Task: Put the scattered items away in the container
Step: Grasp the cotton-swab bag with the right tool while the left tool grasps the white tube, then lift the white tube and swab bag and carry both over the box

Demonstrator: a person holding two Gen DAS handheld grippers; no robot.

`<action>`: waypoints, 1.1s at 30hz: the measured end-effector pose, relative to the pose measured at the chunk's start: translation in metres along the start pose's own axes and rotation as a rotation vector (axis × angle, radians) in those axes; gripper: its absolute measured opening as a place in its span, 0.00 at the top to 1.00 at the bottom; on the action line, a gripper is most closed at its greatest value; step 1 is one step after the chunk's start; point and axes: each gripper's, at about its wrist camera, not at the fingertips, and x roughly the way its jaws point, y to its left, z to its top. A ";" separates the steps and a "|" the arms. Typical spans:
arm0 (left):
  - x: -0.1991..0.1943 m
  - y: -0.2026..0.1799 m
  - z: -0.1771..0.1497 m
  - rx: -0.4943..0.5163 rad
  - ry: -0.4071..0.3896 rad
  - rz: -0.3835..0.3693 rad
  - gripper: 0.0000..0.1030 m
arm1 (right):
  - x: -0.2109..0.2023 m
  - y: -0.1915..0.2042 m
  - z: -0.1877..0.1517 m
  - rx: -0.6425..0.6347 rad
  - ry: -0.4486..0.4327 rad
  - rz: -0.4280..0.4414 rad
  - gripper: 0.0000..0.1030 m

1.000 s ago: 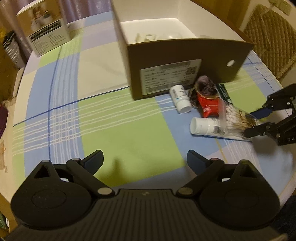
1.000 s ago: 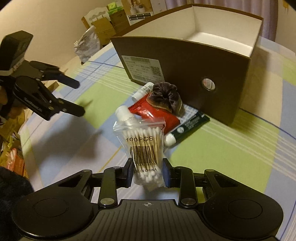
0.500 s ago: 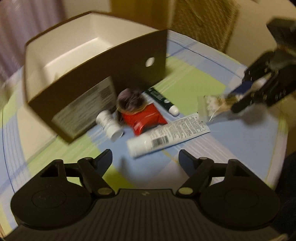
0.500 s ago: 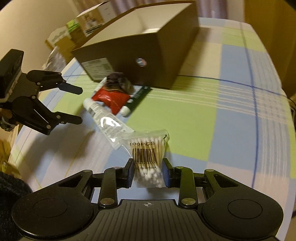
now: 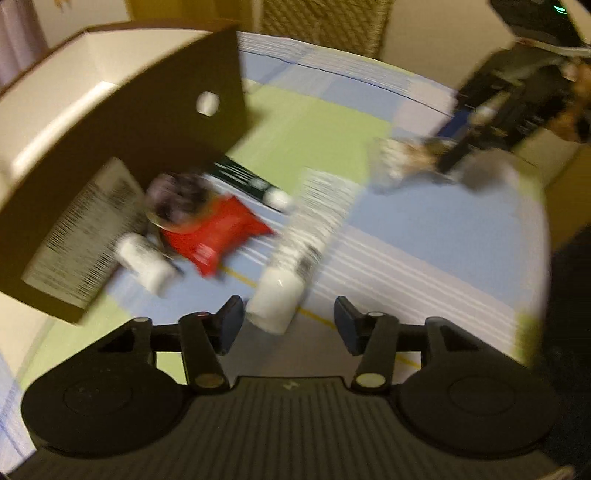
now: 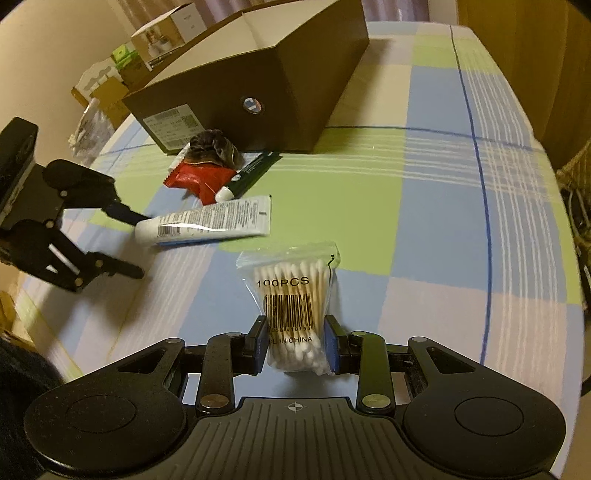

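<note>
The white tube (image 5: 314, 221) lies on the checked cloth, its cap between my left gripper's (image 5: 288, 326) closing jaws; the pads do not press it. From the right wrist, the left gripper (image 6: 135, 245) straddles the tube's (image 6: 210, 219) cap end. My right gripper (image 6: 295, 345) is shut on a clear bag of cotton swabs (image 6: 291, 291), held above the cloth; the blurred left view shows that bag (image 5: 395, 162) too. The brown open box (image 6: 258, 66) (image 5: 122, 122) stands behind. A red packet (image 6: 199, 177), a dark scrunchie (image 6: 212, 147) and a green tube (image 6: 255, 168) lie against it.
A small white bottle (image 5: 146, 262) lies by the box's label. Cartons (image 6: 166, 33) stand beyond the table's far left. A wicker chair back (image 5: 325, 26) rises past the far edge. The round table's edge (image 6: 569, 258) curves close on the right.
My left gripper swung over to the white tube, dropped, and narrowed its jaws around the cap. My right gripper carried the swab bag off the pile, toward the near side.
</note>
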 end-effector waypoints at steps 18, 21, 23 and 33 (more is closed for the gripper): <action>0.028 -0.011 0.033 -0.072 -0.002 0.066 0.72 | 0.021 0.030 -0.002 -0.139 -0.011 -0.143 0.49; 0.024 -0.015 0.031 -0.080 0.014 0.065 0.74 | 0.021 0.029 -0.002 -0.128 -0.004 -0.155 0.63; 0.021 -0.019 0.027 -0.093 0.031 0.063 0.74 | 0.021 0.028 0.000 -0.125 0.007 -0.155 0.66; 0.002 -0.022 0.003 -0.336 0.078 0.110 0.75 | 0.016 0.023 0.007 0.026 0.016 -0.031 0.69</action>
